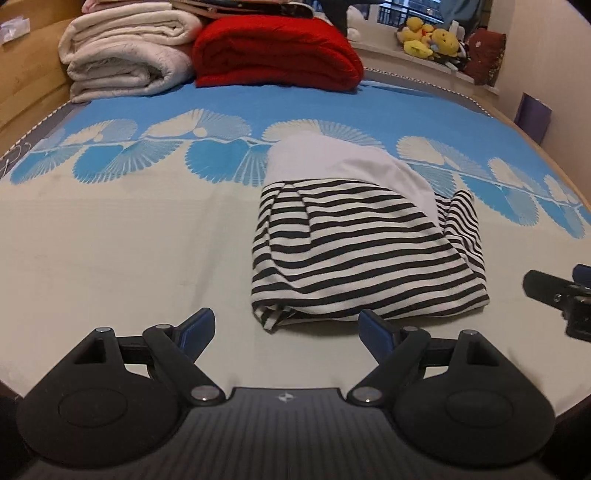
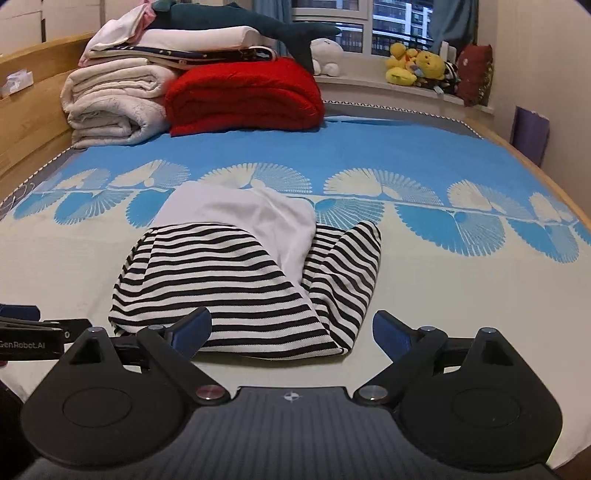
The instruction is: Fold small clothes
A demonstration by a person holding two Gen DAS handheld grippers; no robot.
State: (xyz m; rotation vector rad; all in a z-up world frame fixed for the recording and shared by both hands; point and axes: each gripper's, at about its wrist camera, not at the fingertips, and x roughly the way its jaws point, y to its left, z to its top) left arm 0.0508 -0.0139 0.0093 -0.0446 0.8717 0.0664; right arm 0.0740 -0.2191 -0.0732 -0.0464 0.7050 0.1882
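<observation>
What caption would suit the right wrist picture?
Open right gripper poised over a folded striped garment on the bed.

Far ahead: red blanket (image 2: 243, 98), white blankets (image 2: 114, 107) to its left, plush shark (image 2: 236, 22) atop. Yellow plushies (image 2: 415, 66) ahead-right on sill.

Black-and-white striped garment (image 2: 236, 280) with white panel, blue-and-cream fan-patterned bedspread (image 2: 424, 158), red blanket (image 2: 243, 96).

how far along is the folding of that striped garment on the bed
Done: the striped garment lies folded into a compact bundle on the bed sheet. In hand: nothing; the left gripper and right gripper are both open and empty. Left: perhaps tidying the loose striped flap at its right.
</observation>
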